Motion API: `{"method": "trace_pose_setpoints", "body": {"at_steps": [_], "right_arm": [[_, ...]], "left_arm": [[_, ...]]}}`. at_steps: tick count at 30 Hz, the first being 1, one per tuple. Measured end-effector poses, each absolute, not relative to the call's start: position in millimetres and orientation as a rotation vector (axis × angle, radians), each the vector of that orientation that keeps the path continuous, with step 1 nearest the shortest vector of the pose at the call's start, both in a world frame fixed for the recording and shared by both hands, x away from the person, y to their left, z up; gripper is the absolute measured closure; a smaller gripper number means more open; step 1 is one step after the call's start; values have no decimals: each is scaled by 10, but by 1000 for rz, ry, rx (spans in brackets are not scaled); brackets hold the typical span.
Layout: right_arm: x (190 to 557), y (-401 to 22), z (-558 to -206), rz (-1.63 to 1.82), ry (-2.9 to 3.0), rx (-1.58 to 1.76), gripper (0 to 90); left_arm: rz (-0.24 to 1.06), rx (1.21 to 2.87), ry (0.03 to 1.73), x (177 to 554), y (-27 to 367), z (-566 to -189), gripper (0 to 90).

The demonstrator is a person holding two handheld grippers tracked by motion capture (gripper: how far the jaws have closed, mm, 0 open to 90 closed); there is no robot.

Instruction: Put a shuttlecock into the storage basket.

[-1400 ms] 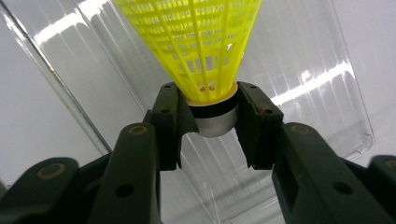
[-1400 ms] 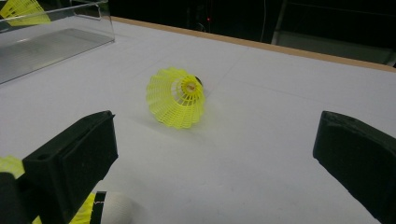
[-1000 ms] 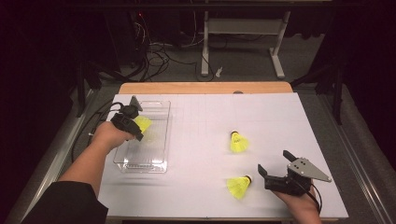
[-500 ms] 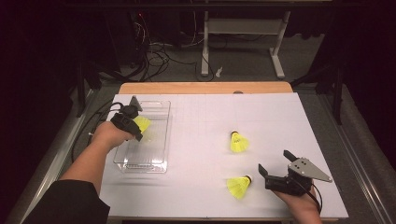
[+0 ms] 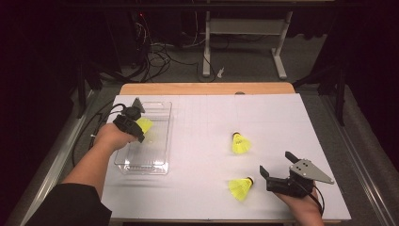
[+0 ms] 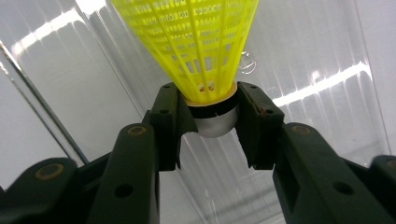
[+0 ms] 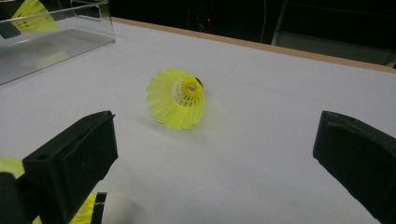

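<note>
Lab — paper-covered table (image 5: 207,141), floor cables (image 5: 155,56)

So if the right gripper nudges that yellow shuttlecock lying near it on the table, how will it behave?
The near shuttlecock lies on its side, so it would probably roll in a curve around its small white tip rather than straight. Its skirt is open mesh, likely very light, so it may skid on the smooth white table. The mesh looks thin; squeezing it with the right gripper might dent it.
</note>
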State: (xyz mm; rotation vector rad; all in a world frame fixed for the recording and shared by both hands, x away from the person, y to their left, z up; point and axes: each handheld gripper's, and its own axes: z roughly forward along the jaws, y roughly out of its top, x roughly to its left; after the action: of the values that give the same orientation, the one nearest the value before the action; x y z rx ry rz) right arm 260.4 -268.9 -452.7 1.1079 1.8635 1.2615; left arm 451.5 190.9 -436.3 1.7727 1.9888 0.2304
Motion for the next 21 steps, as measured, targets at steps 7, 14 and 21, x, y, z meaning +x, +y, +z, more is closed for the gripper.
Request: {"method": "trace_pose_setpoints", "body": {"at_steps": [7,14,21], "right_arm": [[2613,-2701,-4527,1267,1863,1105,7],[2609,-2708,-4526,1267,1859,1112,7],[2615,-2697,-4526,1261,1864,1105,7]], "left_arm": [[181,1777,1977,4518,1940,-4324,615],[121,1731,1959,4474,1874,-4217,329],[68,1735,1904,4430,1962,-4005,233]]}}
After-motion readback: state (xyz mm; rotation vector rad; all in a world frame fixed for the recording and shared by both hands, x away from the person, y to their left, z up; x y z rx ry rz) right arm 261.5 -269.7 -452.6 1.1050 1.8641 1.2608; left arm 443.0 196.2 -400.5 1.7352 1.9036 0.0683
